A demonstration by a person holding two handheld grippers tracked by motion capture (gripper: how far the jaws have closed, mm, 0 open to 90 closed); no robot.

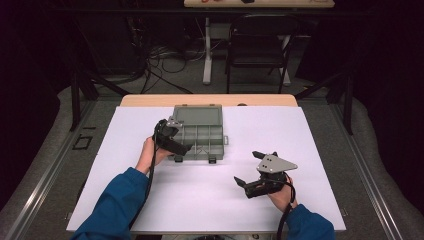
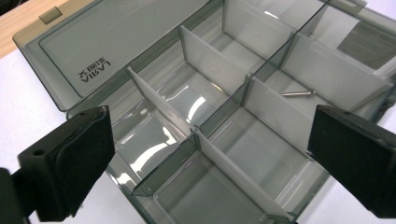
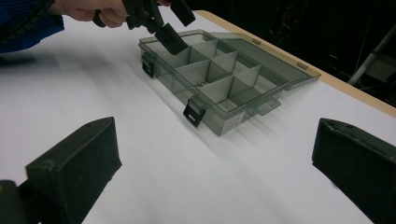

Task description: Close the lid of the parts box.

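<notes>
A smoky grey compartment box [image 1: 210,143] lies open at the table's far middle, its lid [image 1: 197,116] folded flat behind it. My left gripper [image 1: 181,140] hovers open over the box's front left corner. In the left gripper view its jaws [image 2: 210,140] spread wide above the dividers [image 2: 219,70], and a small metal pin [image 2: 298,94] lies in one compartment. My right gripper [image 1: 248,167] rests open and holds nothing, low over the white sheet to the right of the box. The right gripper view shows the box [image 3: 233,119] ahead of the right gripper [image 3: 215,154], with the left gripper [image 3: 163,25] above its far corner.
A white sheet [image 1: 200,200] covers the wooden table [image 1: 210,100]. Two black latches [image 3: 194,113] hang on the box's front wall. A black folding chair [image 1: 257,50] and floor cables stand beyond the table's far edge.
</notes>
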